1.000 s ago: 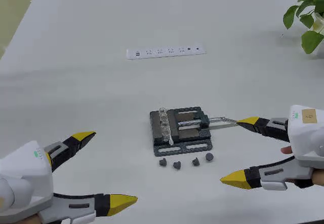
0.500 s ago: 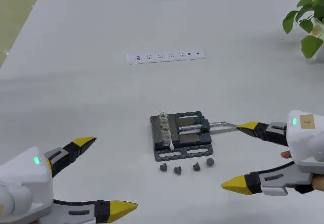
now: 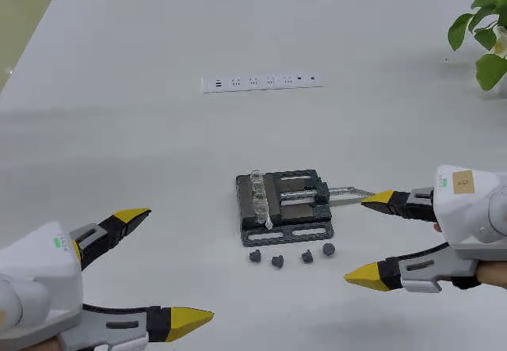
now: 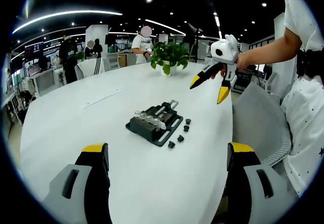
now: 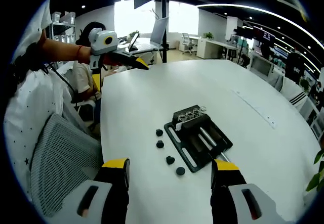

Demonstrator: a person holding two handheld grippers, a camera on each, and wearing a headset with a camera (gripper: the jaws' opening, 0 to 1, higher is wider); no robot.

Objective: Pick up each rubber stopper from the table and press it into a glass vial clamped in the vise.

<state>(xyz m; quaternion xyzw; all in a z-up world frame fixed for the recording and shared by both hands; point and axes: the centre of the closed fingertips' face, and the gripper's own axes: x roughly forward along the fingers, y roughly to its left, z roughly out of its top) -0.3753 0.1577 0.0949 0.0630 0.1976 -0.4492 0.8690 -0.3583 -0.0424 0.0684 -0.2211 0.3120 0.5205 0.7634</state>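
Observation:
A dark vise (image 3: 283, 207) sits mid-table with a row of clear glass vials (image 3: 258, 196) clamped at its left side. Several grey rubber stoppers (image 3: 277, 261) lie in a line on the table just in front of it. My left gripper (image 3: 179, 262) hovers open at the lower left, well away from the vise. To the vise's right, my right gripper (image 3: 355, 238) is open, with its upper fingertip near the end of the screw handle (image 3: 345, 194). In the left gripper view the vise (image 4: 154, 123) and stoppers (image 4: 179, 133) lie ahead. The right gripper view has the vise (image 5: 200, 133) and stoppers (image 5: 167, 150) close ahead.
A white power strip (image 3: 262, 82) lies on the table beyond the vise. A potted plant (image 3: 483, 34) stands at the far right edge. A mesh chair (image 5: 61, 153) stands beside the table. People stand in the room behind.
The head camera has shifted a little. My right gripper has edged slightly left toward the vise. The vise, vials and stoppers have not moved.

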